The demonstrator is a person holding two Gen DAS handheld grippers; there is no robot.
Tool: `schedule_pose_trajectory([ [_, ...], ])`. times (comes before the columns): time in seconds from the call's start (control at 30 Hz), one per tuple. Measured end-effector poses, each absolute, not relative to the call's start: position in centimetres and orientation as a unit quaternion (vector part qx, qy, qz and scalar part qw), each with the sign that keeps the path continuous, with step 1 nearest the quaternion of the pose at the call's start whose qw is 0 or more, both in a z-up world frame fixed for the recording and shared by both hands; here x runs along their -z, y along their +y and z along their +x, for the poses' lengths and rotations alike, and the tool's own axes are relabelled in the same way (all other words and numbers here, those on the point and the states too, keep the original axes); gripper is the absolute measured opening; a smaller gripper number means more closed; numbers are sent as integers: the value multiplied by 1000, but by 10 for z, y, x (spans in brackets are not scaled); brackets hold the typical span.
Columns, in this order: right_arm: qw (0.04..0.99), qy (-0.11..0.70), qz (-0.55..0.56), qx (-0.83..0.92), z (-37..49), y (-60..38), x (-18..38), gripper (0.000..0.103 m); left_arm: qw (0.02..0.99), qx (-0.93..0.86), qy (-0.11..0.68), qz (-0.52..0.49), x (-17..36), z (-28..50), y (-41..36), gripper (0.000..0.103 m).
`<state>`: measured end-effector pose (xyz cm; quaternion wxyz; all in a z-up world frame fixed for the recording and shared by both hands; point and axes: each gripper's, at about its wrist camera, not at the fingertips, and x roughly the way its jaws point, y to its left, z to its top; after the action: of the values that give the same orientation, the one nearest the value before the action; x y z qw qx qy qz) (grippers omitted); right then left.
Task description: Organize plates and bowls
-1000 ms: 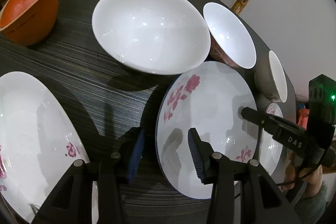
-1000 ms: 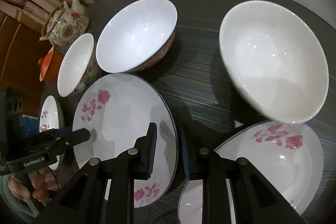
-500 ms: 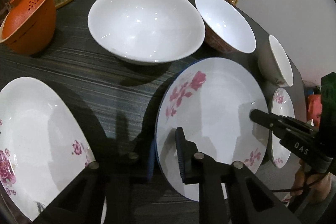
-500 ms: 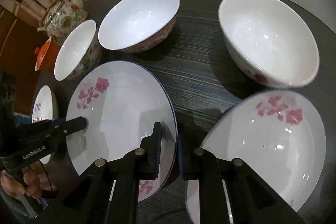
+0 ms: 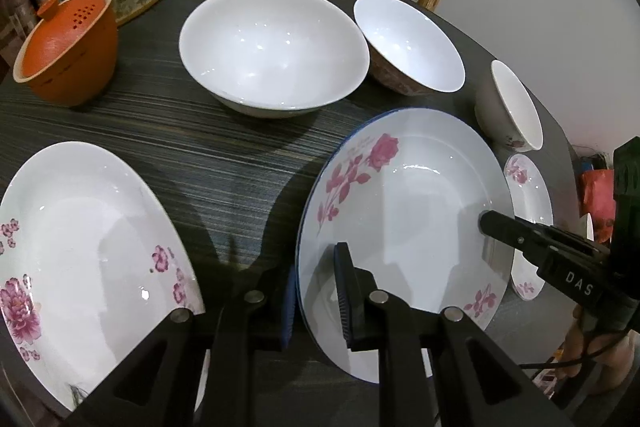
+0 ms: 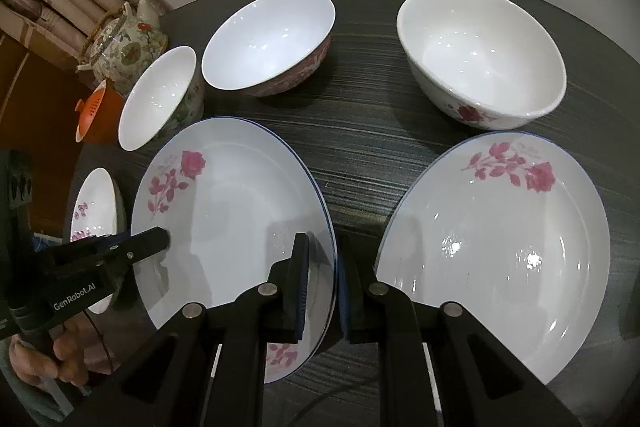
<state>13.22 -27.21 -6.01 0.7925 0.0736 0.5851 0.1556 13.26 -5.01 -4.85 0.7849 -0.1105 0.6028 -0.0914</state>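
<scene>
Black "DAS" right claw (image 5: 486,223), "GenRobot.AI" left claw (image 6: 162,239)

light: dim, overhead — glare: glints on glaze | shadows: soft | edges: fisheye-warped, dark vignette

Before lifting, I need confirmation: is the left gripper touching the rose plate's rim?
Touching. The left wrist view shows the left gripper closed on the rose plate, one finger on each side of its rim.

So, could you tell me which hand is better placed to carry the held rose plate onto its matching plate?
Probably right. Both claws have just been closing on the rose plate; the right claw holds the rim beside the matching plate, the left claw the far rim.
</scene>
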Motion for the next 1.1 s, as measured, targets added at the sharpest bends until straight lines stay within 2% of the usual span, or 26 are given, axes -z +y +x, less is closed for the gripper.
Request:
schedule_pose_trajectory([
  [0.5,803,570,58,-162,112,-243,28,14,803,86,580,-109,20,117,-22,18],
  [1.1,788,574,51,-217,93,-140,21,14,816,19,568,-109,5,85,88,18],
])
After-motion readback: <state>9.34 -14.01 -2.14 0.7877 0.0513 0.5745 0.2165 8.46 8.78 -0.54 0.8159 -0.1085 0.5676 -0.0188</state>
